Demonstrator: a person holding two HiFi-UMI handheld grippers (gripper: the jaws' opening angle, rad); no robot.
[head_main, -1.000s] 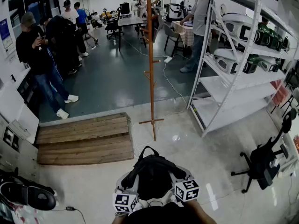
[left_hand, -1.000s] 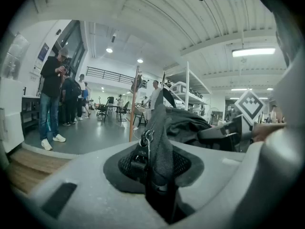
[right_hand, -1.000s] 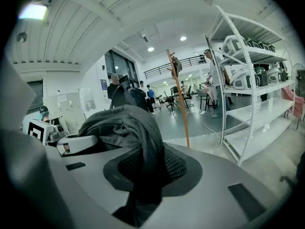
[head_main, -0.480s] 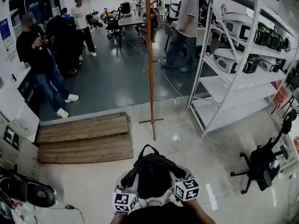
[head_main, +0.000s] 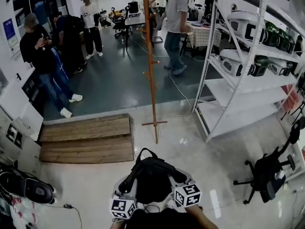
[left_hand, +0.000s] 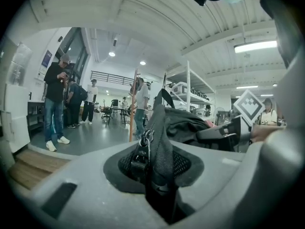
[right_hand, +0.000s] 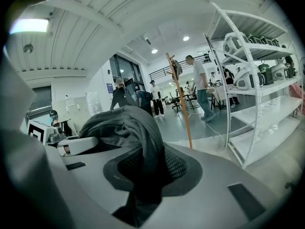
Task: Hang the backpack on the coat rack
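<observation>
Head view: a black backpack (head_main: 151,178) is held low in the frame, close to the person's body, between the left gripper (head_main: 125,191) and the right gripper (head_main: 183,182). It is carried clear of the pale, glossy floor (head_main: 95,190), with its top loop standing upward. The wooden coat rack (head_main: 151,70) is seen straight ahead, upright on its crossed feet, well apart from the backpack. A low wooden platform (head_main: 88,140) lies to the rack's left, and white metal shelving (head_main: 238,89) loaded with grey and green equipment stands to its right. A black office chair (head_main: 267,173) is parked near the shelving. Several people are gathered on the darker floor behind the rack.

In the left gripper view, the jaws are seen drawn in narrowly on a black strap (left_hand: 159,142) of the backpack, which is pinched between the dark mesh pads; a metal zip pull (left_hand: 144,140) hangs against the strap just at the pads.

In the right gripper view, the jaws are likewise narrowed and clamped on a thick fold of black fabric (right_hand: 143,142) of the backpack, which is bunched upward out of the pads.
</observation>
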